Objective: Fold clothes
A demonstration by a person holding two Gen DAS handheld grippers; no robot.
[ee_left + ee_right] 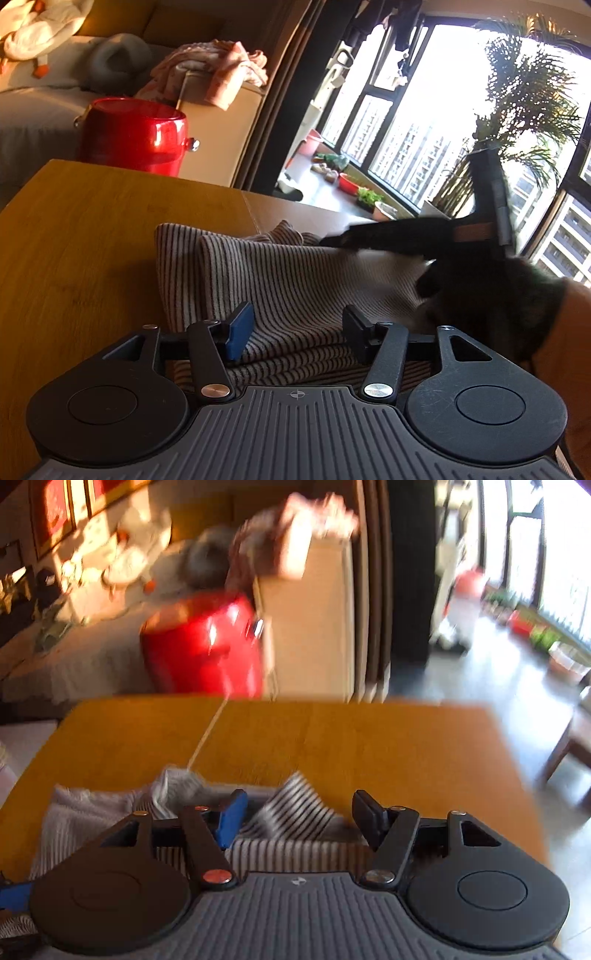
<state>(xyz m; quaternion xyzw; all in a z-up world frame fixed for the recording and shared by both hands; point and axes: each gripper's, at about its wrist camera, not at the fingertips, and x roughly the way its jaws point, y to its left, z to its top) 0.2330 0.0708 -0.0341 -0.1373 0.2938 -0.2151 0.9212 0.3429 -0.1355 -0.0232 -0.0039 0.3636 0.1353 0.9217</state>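
Observation:
A brown-and-white striped garment (288,291) lies folded in layers on the wooden table (92,229). My left gripper (297,328) is open just above its near edge, jaws wide apart with the cloth between and below them. The right gripper (369,240) shows in the left wrist view as a dark blurred shape over the garment's far right side. In the right wrist view my right gripper (299,818) is open above the striped garment (291,812), holding nothing. That view is motion-blurred.
A red pot (133,136) stands beyond the table's far edge, beside a beige sofa arm with pink clothes (218,70) on it. Windows and a palm plant (528,110) are at the right. Bare tabletop (332,738) stretches beyond the garment.

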